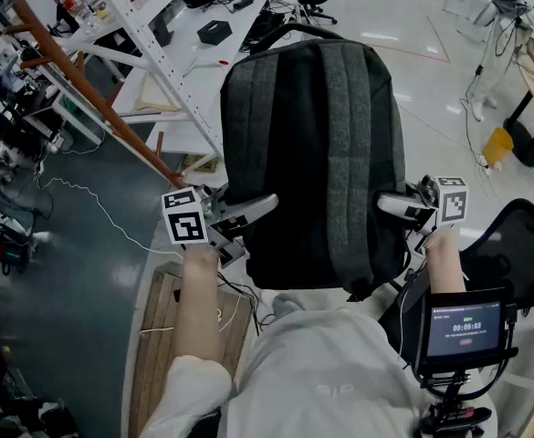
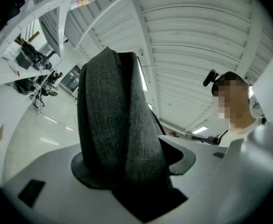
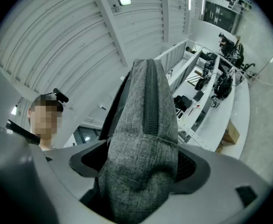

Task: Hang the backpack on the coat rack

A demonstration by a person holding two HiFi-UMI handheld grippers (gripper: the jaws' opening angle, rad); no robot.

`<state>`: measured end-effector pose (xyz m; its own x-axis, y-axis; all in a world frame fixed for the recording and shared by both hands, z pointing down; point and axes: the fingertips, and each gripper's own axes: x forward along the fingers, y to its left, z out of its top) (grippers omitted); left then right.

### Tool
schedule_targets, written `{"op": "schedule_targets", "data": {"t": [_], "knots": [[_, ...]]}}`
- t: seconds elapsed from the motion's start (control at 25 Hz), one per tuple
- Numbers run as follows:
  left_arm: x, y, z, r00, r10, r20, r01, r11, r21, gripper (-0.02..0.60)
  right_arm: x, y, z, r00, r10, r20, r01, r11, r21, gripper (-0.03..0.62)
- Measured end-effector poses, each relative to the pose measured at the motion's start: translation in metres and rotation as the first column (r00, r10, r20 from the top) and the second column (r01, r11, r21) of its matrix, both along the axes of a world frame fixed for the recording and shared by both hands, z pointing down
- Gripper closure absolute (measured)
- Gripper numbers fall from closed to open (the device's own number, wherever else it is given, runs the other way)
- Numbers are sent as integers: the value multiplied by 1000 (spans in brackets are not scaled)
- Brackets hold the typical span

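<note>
Gripping backpack by sides, L tool + R tool both clamped on fabric; long axis upright, handle end up.

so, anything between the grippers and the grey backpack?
Nothing visible. The left gripper and right gripper clamp opposite sides of the dark grey fabric backpack, with cloth bunched between each pair of jaws.

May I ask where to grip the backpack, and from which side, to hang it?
Its side edges, from both sides: the backpack is wide, soft and upright, so the left gripper and right gripper pinching both flanks likely steady it, top loop free.
</note>
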<state>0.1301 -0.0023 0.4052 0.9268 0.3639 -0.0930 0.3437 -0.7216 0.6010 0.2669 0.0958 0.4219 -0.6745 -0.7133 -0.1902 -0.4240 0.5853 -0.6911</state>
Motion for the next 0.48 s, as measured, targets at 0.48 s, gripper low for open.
{"op": "schedule_targets", "data": {"t": [0.48], "knots": [[-148, -157, -36, 968, -244, -51, 250, 951, 181, 305, -127, -201, -25, 963, -266, -42, 269, 946, 181, 189]]}}
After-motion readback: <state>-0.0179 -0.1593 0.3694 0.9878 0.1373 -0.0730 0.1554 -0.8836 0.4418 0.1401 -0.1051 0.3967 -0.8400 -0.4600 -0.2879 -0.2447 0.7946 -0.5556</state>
